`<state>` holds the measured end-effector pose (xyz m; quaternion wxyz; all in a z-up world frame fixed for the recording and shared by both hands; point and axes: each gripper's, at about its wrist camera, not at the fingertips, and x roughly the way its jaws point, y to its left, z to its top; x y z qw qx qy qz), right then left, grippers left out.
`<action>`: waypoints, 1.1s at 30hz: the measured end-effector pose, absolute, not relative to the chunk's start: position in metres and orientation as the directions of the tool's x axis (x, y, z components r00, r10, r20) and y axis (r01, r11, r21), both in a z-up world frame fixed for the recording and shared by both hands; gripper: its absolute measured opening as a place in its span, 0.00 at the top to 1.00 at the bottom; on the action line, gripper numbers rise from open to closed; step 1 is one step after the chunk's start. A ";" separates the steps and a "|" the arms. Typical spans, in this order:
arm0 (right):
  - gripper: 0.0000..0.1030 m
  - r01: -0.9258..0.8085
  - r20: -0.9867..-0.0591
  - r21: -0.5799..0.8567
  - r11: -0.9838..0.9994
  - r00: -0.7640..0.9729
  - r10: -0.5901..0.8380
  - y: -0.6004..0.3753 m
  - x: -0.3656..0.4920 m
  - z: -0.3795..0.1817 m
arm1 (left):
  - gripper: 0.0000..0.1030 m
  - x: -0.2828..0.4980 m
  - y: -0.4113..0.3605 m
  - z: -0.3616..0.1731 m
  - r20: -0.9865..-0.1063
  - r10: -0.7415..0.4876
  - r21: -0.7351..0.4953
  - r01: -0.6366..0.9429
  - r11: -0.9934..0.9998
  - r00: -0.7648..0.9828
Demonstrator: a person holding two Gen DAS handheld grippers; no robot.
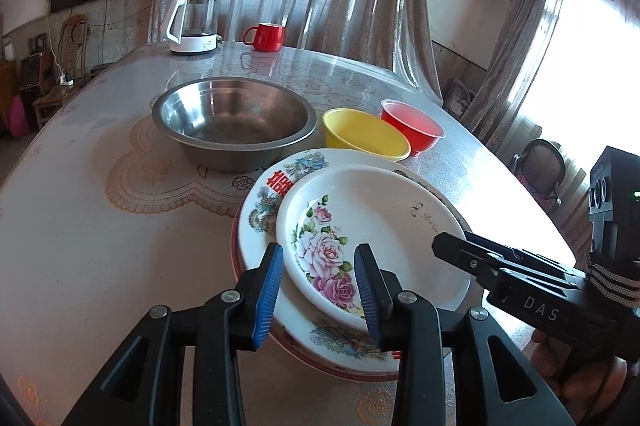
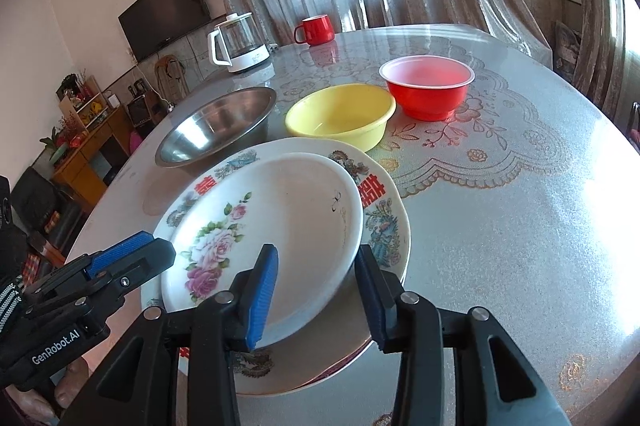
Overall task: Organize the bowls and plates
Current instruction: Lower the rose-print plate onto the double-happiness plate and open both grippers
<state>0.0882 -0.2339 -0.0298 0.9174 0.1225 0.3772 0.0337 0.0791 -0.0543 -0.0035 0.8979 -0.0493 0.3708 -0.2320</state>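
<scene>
2 grippers (image 1: 320,290) (image 2: 316,296) angled down, jaws straddling rose plate (image 1: 372,238) rim.

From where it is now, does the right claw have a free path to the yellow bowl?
Probably yes. The right claw straddles the rose plate's near rim with its jaws apart; lifted over the plates, nothing stands between it and the yellow bowl.
</scene>
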 end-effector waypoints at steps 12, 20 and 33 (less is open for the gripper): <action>0.60 0.062 -0.667 0.238 0.969 0.736 0.117 -0.241 0.093 -0.021 | 0.63 0.079 -0.040 -0.008 -0.653 -0.424 -0.267 0.333 0.904 0.628; 0.59 0.118 -0.686 0.184 0.976 0.726 0.041 -0.254 0.134 -0.028 | 0.62 0.080 -0.034 -0.013 -0.667 -0.408 -0.268 0.310 0.912 0.623; 0.58 0.088 -0.715 0.185 0.979 0.695 0.073 -0.252 0.154 -0.037 | 0.62 0.077 -0.034 -0.018 -0.661 -0.444 -0.287 0.343 0.894 0.604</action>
